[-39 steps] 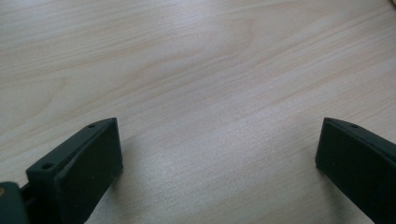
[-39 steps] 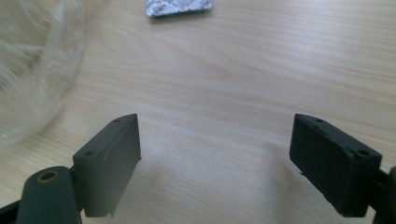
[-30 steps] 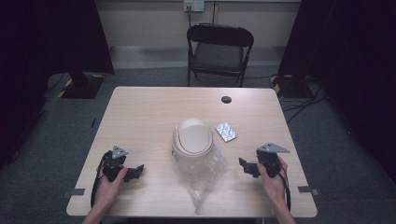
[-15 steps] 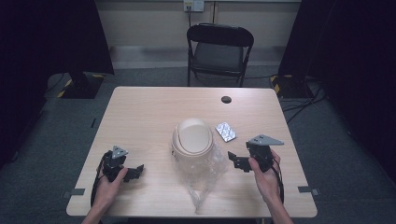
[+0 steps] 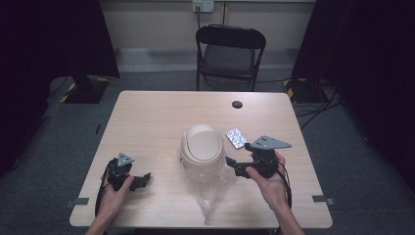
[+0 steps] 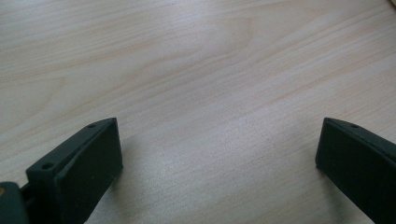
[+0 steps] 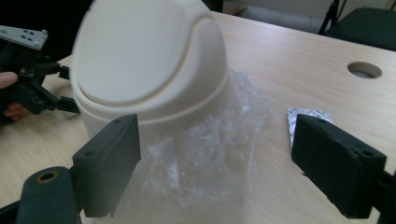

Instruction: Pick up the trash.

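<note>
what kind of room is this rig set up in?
Probably a lab or recording studio, not a home: a bare wooden table ringed by black curtains, one folding chair, and cables on grey carpet.

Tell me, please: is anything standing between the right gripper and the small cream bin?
Nothing solid does. The right gripper points at the cream bin with jaws open. Just the clear plastic bag spreading from under the bin lies between them on the table.

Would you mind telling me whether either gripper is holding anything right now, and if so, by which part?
Nothing is held. The right gripper stands open facing the beige bin and its clear plastic bag; the left gripper is open over the bare table.
</note>
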Demonstrator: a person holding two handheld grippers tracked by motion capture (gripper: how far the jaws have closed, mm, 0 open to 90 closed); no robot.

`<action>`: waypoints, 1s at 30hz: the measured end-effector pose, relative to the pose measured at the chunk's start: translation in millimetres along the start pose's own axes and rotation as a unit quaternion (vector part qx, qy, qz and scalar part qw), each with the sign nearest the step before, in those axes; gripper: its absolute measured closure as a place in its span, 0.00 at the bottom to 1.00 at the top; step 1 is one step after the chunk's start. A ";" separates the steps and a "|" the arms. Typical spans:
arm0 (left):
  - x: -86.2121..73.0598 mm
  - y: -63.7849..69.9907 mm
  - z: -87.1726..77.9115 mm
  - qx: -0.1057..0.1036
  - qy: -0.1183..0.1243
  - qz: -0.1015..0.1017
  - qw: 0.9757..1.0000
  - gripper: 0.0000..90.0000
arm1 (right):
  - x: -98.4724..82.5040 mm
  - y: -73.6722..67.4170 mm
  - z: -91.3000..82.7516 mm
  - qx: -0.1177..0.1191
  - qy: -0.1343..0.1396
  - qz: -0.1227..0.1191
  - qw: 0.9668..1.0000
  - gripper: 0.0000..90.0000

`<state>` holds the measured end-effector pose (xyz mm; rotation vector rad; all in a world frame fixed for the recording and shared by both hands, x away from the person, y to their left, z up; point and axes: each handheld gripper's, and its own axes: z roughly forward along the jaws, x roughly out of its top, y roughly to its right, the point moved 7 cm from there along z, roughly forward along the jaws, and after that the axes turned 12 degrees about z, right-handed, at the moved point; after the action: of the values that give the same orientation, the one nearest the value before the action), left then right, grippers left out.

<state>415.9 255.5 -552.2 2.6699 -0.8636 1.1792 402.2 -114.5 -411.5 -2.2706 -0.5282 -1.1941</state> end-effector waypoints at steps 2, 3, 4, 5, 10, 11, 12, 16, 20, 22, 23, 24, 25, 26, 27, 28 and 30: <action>0.0 0.0 0.0 0.000 0.000 0.000 1.000 0.00 | 2.6 -3.3 1.1 0.001 0.000 -0.006 1.000 0.17; 0.0 0.0 0.0 0.000 0.000 0.000 1.000 0.00 | 8.7 -10.0 3.1 0.015 0.002 -0.007 1.000 0.17; 0.0 0.0 0.0 0.000 0.000 0.000 1.000 0.00 | 8.7 -10.0 3.1 0.015 0.002 -0.007 1.000 0.17; 0.0 0.0 0.0 0.000 0.000 0.000 1.000 0.00 | 14.1 -15.9 7.1 0.018 -0.001 -0.018 1.000 0.17; 0.0 0.0 0.0 0.000 0.000 0.000 1.000 0.00 | 21.7 -19.3 19.7 0.023 -0.010 -0.019 0.999 0.18; 0.0 0.0 0.0 0.000 0.000 0.000 1.000 0.00 | 23.1 -18.5 26.3 0.021 -0.016 -0.019 0.999 0.18; 0.0 0.0 0.0 0.000 0.000 0.000 1.000 0.00 | 23.7 -17.8 29.3 0.021 -0.017 -0.017 0.999 0.18; 0.1 -0.1 0.0 0.000 0.000 0.000 1.000 0.00 | 23.1 -15.6 36.6 0.019 -0.026 -0.016 0.999 0.18; 0.3 -0.2 0.2 0.000 0.000 0.001 1.000 0.00 | 23.0 -13.6 43.1 0.012 -0.031 -0.015 0.999 0.19; 0.3 -0.2 0.2 0.000 0.000 0.001 1.000 0.00 | 22.5 -13.6 48.6 0.008 -0.037 -0.022 0.999 0.19; 0.3 -0.2 0.2 0.000 0.000 0.001 1.000 0.00 | 22.5 -13.6 48.6 0.008 -0.037 -0.022 0.999 0.19; 0.3 -0.2 0.3 -0.001 0.000 0.001 1.000 0.00 | 22.2 -13.1 50.8 0.007 -0.039 -0.023 0.999 0.19; 0.3 -0.3 0.2 0.000 -0.001 0.001 1.000 0.00 | 21.3 -11.4 55.0 0.006 -0.042 -0.024 0.999 0.18; 0.3 -0.3 0.2 0.000 -0.001 0.001 1.000 0.00 | 21.0 -10.2 56.9 0.006 -0.044 -0.023 0.999 0.17; 0.3 -0.2 0.3 0.000 0.000 0.001 1.000 0.00 | 20.8 -9.2 58.5 0.008 -0.045 -0.020 0.999 0.16; 0.3 -0.2 0.3 0.000 0.000 0.001 1.000 0.00 | 20.8 -9.2 58.5 0.008 -0.045 -0.020 0.999 0.16; 0.3 -0.1 0.3 -0.001 0.000 0.000 1.000 0.00 | 20.3 -5.5 62.9 0.003 -0.049 -0.021 0.999 0.17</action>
<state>416.4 255.3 -552.2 2.6684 -0.8658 1.1773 450.1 -70.2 -423.1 -2.3327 -0.6200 -1.1026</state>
